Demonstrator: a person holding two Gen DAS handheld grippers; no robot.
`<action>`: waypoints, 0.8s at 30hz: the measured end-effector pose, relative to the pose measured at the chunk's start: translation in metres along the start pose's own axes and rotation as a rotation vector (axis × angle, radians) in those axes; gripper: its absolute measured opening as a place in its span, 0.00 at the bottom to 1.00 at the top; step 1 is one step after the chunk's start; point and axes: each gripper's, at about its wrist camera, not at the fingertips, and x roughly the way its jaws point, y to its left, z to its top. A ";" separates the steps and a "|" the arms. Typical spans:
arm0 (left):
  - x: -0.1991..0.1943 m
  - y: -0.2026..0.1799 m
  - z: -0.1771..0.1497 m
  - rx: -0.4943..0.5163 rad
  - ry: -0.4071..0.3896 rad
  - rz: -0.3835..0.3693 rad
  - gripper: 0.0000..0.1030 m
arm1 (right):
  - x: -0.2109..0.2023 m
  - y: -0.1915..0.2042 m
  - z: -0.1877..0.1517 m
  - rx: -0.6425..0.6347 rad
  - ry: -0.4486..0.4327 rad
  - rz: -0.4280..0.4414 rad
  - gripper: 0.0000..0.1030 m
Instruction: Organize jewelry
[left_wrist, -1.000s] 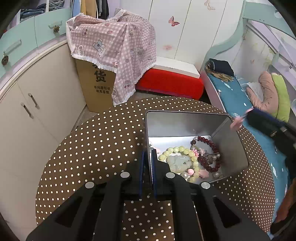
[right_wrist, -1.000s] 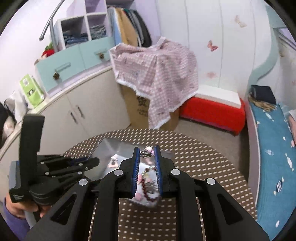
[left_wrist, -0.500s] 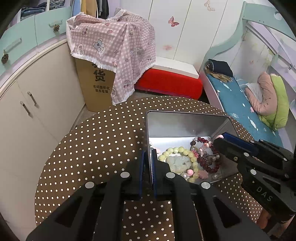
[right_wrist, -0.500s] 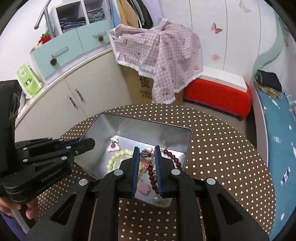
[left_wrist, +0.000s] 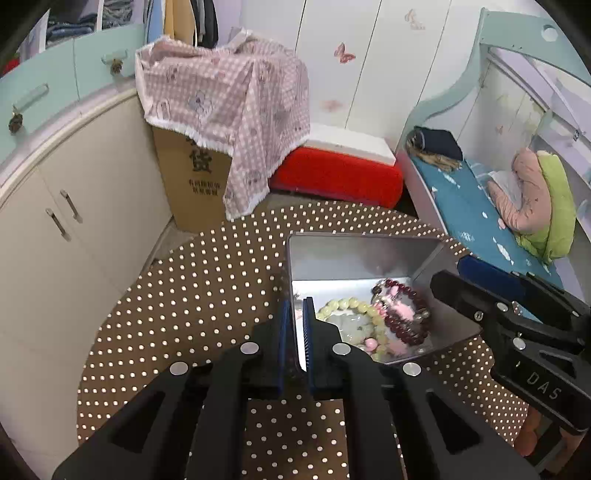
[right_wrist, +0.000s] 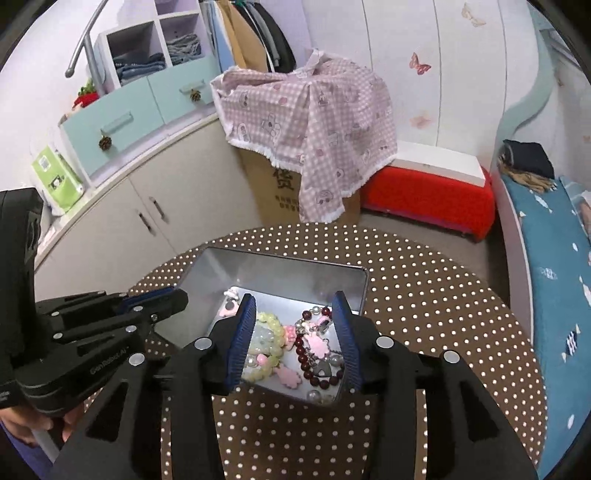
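Left gripper (left_wrist: 295, 317): clamped on the tin's (left_wrist: 354, 254) near-left wall.
Right gripper (right_wrist: 295, 314): fingers apart, just opened, above the bracelets (right_wrist: 314, 354), holding nothing.
Table (right_wrist: 424, 295): dotted brown.

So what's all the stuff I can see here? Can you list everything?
metal tin: one, silver, open, on the table
dark red bead bracelet: one, in the tin, right side
pale green bead bracelet: one, in the tin, left side
pink charms: several, among the beads
table: one, round, brown with white dots
cardboard box: one, brown, behind the table
checked cloth: one, pink, draped over the box
red bench: one, white top, by the wall
bed: one, blue sheet, far right
left gripper: black, shut on the tin's wall
right gripper: black, just been opening, over the jewelry, gripping nothing
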 end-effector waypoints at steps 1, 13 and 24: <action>-0.004 -0.001 0.000 0.000 -0.010 0.003 0.17 | -0.004 0.001 0.000 0.001 -0.004 0.000 0.42; -0.100 -0.020 -0.015 0.017 -0.234 0.053 0.78 | -0.105 0.026 -0.013 -0.026 -0.140 -0.047 0.67; -0.183 -0.041 -0.056 0.028 -0.356 0.050 0.78 | -0.197 0.057 -0.048 -0.079 -0.231 -0.089 0.69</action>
